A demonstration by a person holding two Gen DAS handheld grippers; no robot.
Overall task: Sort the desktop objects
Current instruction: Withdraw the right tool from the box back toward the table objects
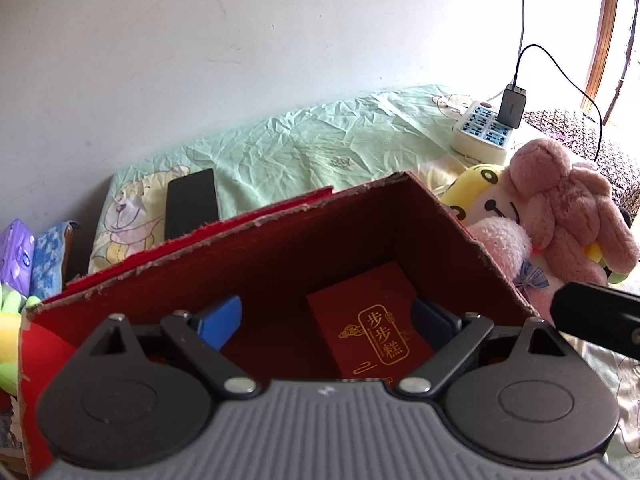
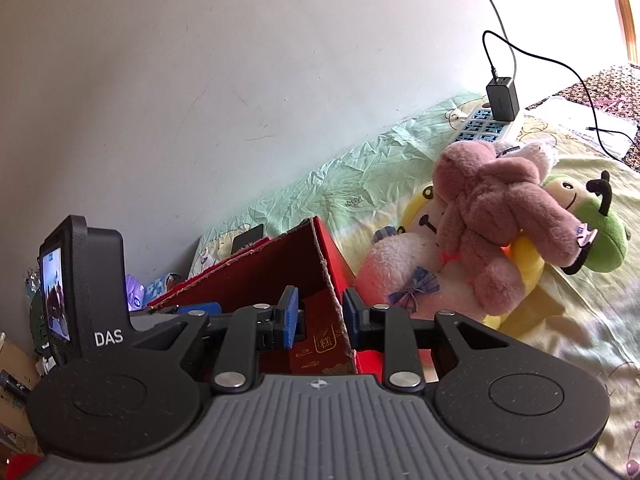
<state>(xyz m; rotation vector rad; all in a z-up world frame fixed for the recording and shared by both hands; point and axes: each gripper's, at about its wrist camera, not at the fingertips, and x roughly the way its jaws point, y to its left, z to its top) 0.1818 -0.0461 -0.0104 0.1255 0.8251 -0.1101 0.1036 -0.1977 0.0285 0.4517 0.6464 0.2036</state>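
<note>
A red cardboard box (image 1: 280, 248) stands open on the bed; its wall also shows in the right wrist view (image 2: 276, 272). Inside lies a small red packet with gold characters (image 1: 368, 320). My left gripper (image 1: 326, 320) is open and empty, held inside the box above the packet. My right gripper (image 2: 320, 316) has its blue fingers close on either side of the box's right wall (image 2: 334, 300); whether they press it I cannot tell. A pile of plush toys, with a pink one on top (image 2: 492, 208), lies right of the box; it also shows in the left wrist view (image 1: 560, 208).
A white power strip with a charger (image 1: 486, 128) lies at the back on the green sheet (image 1: 304, 148). A black phone-like slab (image 1: 192, 202) lies behind the box. Tissue packs (image 1: 24, 256) are at the left. A green plush (image 2: 596, 236) lies at the right.
</note>
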